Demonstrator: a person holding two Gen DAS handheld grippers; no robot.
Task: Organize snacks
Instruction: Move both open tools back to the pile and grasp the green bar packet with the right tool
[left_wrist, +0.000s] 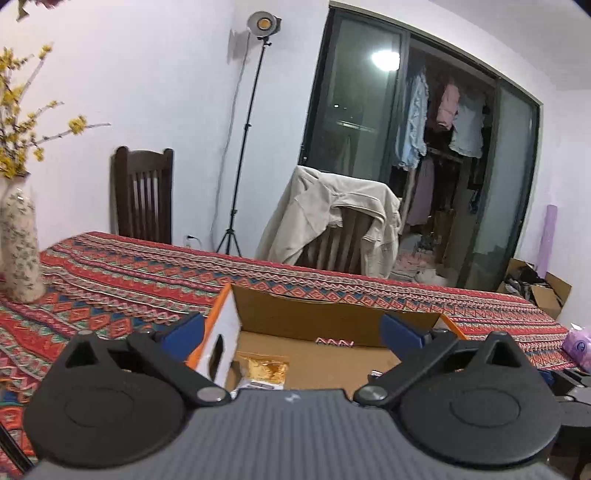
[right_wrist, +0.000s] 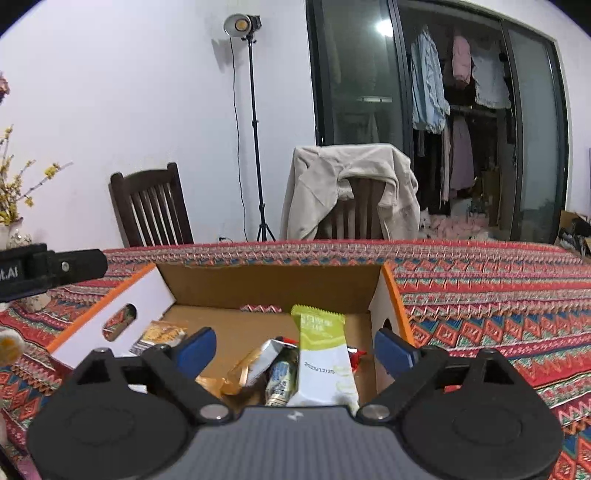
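Note:
An open cardboard box (right_wrist: 273, 291) with white and orange sides stands on the patterned tablecloth. In the right wrist view it holds several snack packets: a green-and-white packet (right_wrist: 323, 354), a silver-gold one (right_wrist: 258, 362), a small blue-white one (right_wrist: 282, 380) and an orange one (right_wrist: 162, 334) at the left. My right gripper (right_wrist: 295, 349) is open and empty above the box. In the left wrist view the box (left_wrist: 325, 317) shows a gold packet (left_wrist: 266, 367) on its floor. My left gripper (left_wrist: 291, 332) is open and empty over the box.
A floral vase (left_wrist: 22, 251) with yellow flowers stands at the table's left. Two wooden chairs (right_wrist: 151, 206) stand behind the table, one draped with a beige jacket (right_wrist: 351, 188). A light stand (right_wrist: 255, 129) is by the wall. A purple pack (left_wrist: 578, 343) lies at the right edge.

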